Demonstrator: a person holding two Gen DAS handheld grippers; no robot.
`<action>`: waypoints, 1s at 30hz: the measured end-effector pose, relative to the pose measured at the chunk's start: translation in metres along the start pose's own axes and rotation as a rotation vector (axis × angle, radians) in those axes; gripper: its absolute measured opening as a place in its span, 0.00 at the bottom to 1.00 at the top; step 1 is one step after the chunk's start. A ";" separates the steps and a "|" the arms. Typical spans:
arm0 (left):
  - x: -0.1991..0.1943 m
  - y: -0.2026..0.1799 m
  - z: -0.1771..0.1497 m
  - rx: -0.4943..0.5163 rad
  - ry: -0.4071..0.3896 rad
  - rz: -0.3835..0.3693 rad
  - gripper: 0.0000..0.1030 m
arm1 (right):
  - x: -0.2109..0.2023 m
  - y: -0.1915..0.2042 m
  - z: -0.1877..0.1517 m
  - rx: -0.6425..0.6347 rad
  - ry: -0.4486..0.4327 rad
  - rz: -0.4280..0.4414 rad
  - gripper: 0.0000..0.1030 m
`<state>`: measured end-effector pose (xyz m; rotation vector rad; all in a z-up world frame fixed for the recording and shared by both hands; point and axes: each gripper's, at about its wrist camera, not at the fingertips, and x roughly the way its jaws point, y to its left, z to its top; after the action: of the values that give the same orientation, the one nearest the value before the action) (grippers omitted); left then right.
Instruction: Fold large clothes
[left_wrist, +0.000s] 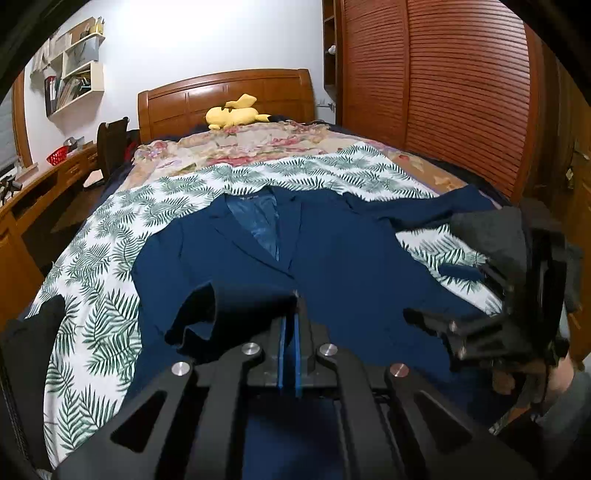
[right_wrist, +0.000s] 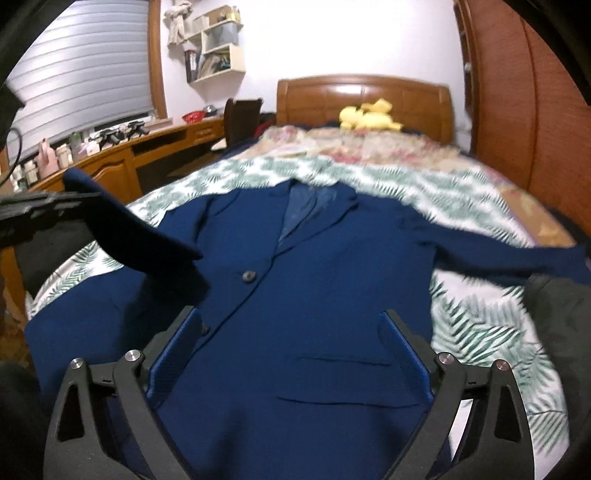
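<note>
A navy blue blazer lies front up on the palm-leaf sheet of the bed, collar toward the headboard; it also shows in the right wrist view. My left gripper is shut on the blazer's left sleeve cuff and holds it lifted over the body of the jacket; the lifted sleeve shows at the left of the right wrist view. My right gripper is open and empty above the lower front of the blazer; it also shows at the right of the left wrist view. The other sleeve lies stretched to the right.
A yellow plush toy lies by the wooden headboard on a floral quilt. A wooden desk with a chair runs along the left. A slatted wardrobe stands on the right.
</note>
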<state>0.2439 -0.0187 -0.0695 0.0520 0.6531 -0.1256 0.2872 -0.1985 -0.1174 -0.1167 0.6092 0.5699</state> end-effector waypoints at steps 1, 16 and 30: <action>0.000 -0.002 -0.006 0.010 -0.002 0.007 0.00 | 0.001 0.000 0.000 0.003 0.003 0.004 0.94; -0.039 0.026 -0.045 -0.023 -0.077 -0.011 0.10 | 0.020 0.032 0.017 0.024 0.042 0.083 0.87; -0.069 0.104 -0.069 -0.122 -0.105 0.120 0.11 | 0.069 0.141 -0.004 -0.117 0.169 0.311 0.65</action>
<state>0.1620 0.0970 -0.0818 -0.0329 0.5497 0.0271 0.2560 -0.0480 -0.1515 -0.1831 0.7649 0.9032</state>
